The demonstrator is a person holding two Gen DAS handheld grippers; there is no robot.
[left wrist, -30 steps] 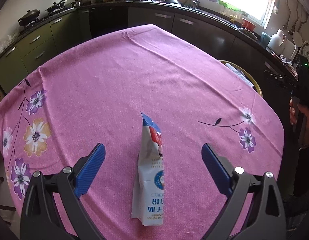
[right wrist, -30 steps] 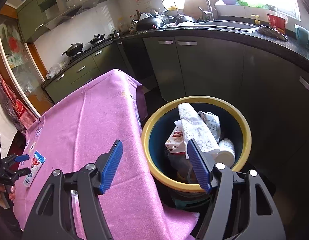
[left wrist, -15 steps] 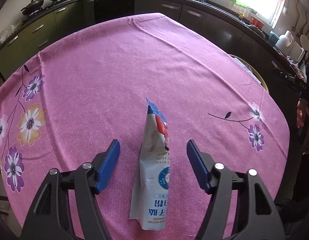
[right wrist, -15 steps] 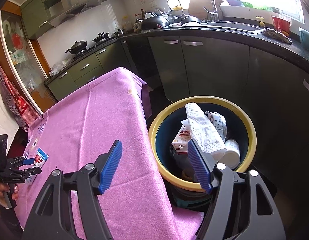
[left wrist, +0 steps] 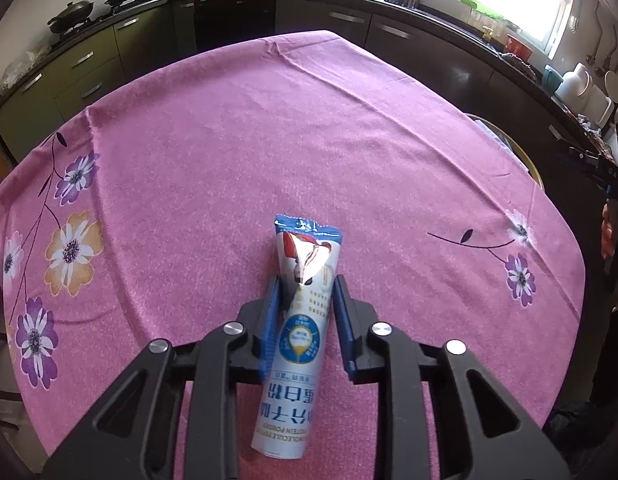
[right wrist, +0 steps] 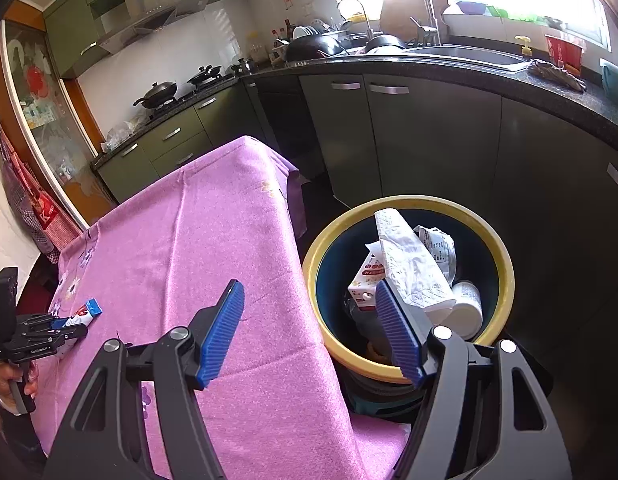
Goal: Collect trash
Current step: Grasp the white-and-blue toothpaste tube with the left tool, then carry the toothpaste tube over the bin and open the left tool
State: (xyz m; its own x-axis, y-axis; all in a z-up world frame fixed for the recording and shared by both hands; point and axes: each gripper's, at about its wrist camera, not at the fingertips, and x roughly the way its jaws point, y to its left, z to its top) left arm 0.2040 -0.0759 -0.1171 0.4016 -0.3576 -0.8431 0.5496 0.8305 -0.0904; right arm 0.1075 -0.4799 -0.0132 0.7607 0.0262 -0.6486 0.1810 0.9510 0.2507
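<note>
Inside, the bin holds seemingly 4 scraps.

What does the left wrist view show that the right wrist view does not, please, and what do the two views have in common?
Only the left wrist view shows the grip up close: the left gripper shut on the packet, whose printed face can be seen.

Only the right wrist view shows the inside of the yellow-rimmed bin, with a paper towel, a small carton and a white cup in it, and the right gripper open and holding nothing.

Both show the pink tablecloth, the packet and the kitchen counters.
</note>
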